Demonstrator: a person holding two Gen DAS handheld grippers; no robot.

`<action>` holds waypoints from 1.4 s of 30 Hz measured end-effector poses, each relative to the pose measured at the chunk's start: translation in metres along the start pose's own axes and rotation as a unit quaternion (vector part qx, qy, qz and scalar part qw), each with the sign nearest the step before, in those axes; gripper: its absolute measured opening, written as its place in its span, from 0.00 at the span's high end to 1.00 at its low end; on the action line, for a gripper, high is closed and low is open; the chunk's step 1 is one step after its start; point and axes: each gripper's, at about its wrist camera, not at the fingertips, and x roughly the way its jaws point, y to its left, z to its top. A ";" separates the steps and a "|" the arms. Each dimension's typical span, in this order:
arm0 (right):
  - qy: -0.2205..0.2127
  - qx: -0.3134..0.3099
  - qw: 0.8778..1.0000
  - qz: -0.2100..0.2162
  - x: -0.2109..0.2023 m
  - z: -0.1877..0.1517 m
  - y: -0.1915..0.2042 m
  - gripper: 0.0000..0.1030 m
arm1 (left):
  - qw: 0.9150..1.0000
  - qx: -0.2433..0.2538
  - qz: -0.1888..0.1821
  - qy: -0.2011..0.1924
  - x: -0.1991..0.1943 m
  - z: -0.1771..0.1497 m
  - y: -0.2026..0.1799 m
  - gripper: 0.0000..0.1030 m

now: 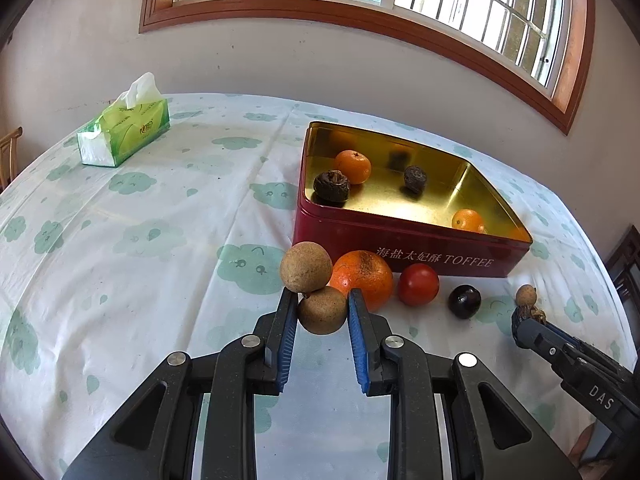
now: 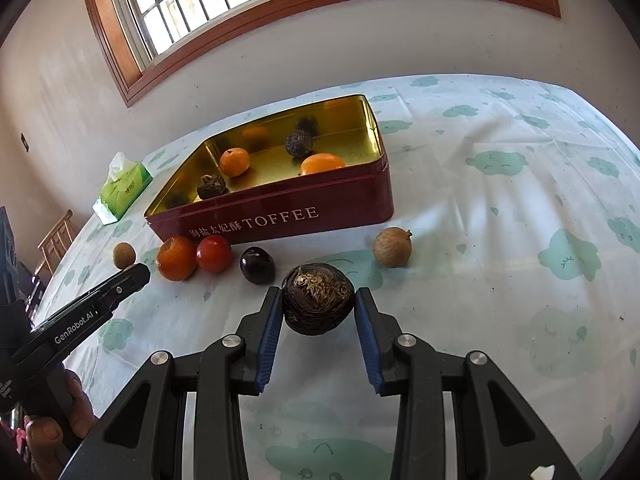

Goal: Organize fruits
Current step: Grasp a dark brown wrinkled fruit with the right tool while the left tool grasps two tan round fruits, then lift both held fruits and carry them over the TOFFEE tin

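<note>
My left gripper (image 1: 322, 310) is shut on a brown longan (image 1: 322, 311), with a second longan (image 1: 305, 267) joined just above it. My right gripper (image 2: 318, 306) is shut on a dark wrinkled fruit (image 2: 318, 303), held above the cloth. The red toffee tin (image 1: 404, 246) stands open and holds two oranges (image 1: 353, 166) and two dark wrinkled fruits (image 1: 331, 186). In front of it lie a large orange (image 1: 366, 276), a red tomato (image 1: 418, 284), a dark plum (image 1: 464, 301) and a longan (image 2: 392, 247). The right gripper also shows in the left wrist view (image 1: 528, 314).
A green tissue box (image 1: 125, 130) stands at the table's far left. The table wears a white cloth with green clouds (image 1: 140, 240). A wall with a window is behind. Wooden chairs (image 2: 56, 242) stand past the table's edge.
</note>
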 end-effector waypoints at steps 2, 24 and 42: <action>-0.001 0.009 1.000 0.003 0.000 0.000 -0.004 0.67 | 1.000 0.007 0.011 -0.006 -0.002 0.000 -0.002 0.75; -0.008 0.016 1.000 0.013 -0.004 -0.001 -0.007 0.67 | 0.996 0.063 0.049 -0.039 -0.014 -0.003 -0.025 0.75; -0.047 -0.058 0.997 -0.013 -0.018 -0.003 0.023 0.67 | 0.996 0.060 0.049 -0.040 -0.015 -0.003 -0.023 0.75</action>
